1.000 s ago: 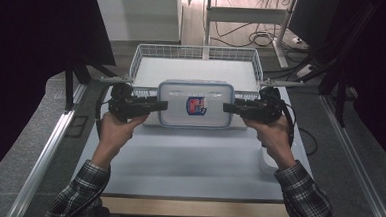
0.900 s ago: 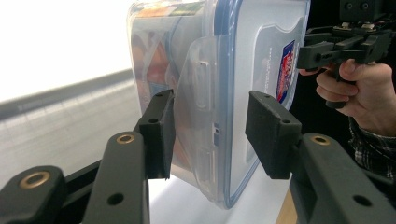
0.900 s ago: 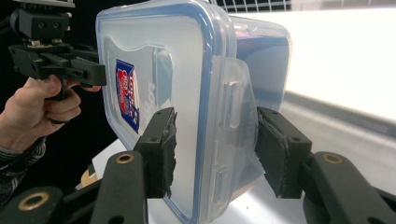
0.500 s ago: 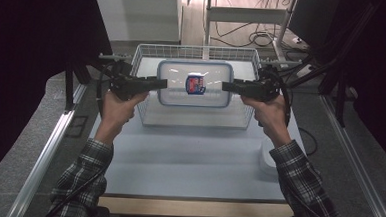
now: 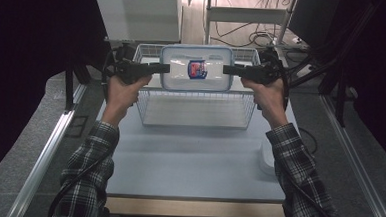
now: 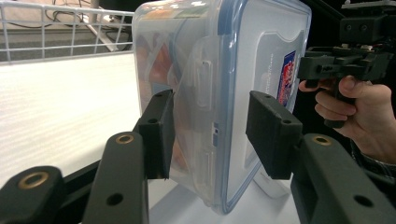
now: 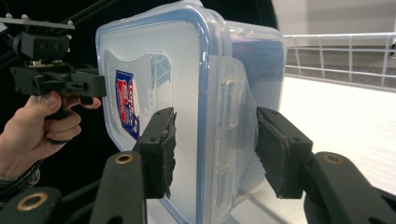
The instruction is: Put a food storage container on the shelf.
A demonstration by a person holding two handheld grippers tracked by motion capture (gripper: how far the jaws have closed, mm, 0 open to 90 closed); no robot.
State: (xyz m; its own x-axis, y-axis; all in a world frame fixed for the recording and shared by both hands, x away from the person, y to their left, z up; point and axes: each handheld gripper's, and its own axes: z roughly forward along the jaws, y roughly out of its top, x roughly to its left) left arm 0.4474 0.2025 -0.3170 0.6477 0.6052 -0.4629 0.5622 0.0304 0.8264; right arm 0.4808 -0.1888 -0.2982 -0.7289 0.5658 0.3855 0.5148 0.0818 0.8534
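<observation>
Clear plastic container (image 5: pixel 196 67), blue-rimmed lid, hangs above the wire basket (image 5: pixel 196 108) at 12 o'clock on the tabletop (image 5: pixel 188 158). Left gripper (image 5: pixel 158 68) and right gripper (image 5: pixel 231 69) jaws clench its end latches. Uneven lowering could snag the basket rim, tilting the container loose.

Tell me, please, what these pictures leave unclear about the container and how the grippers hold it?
- Container contents: left gripper view, frosted wall blurs orange shapes.
- Label text: high view, too small.
- Left gripper contact: its right pad seems off the lid.
- Right gripper: similar gaps.
- Basket far wall: high view, container hides part.
</observation>
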